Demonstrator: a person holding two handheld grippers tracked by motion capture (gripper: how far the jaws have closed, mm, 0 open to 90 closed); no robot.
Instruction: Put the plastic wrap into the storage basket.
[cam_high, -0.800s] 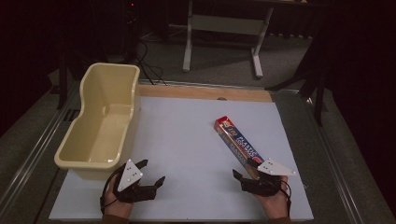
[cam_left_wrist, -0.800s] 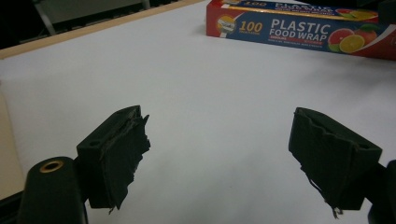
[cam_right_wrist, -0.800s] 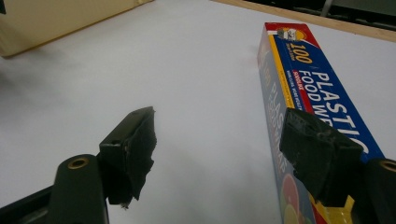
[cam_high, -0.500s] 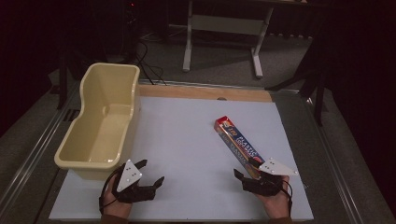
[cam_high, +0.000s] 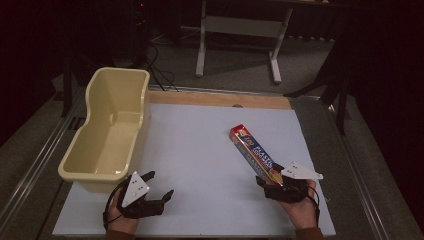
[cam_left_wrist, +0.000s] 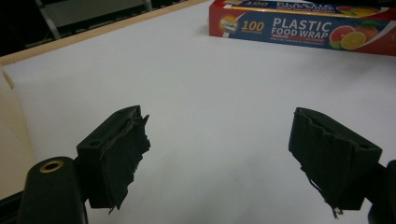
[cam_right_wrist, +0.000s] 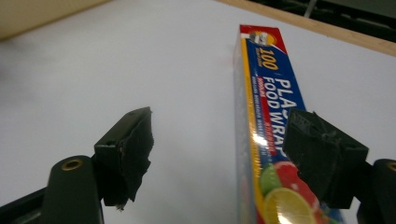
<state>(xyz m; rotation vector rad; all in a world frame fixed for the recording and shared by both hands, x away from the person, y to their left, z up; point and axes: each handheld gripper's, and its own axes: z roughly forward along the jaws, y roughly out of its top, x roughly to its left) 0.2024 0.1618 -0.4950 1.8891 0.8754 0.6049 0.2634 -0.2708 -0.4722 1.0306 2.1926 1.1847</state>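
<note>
On white bench (cam_high: 200, 150), long red-blue plastic food wrap box (cam_high: 255, 155) lies right of centre; right gripper (cam_high: 272, 180) jaws spread around its near end, left gripper (cam_high: 157, 187) jaws spread beside cream plastic tub (cam_high: 107, 135).

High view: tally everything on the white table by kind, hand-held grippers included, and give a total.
Cream plastic tub: 1
Red and blue plastic food wrap box: 1
Black two-jaw grippers, left gripper and right gripper, both open: 2
Total: 4
</note>
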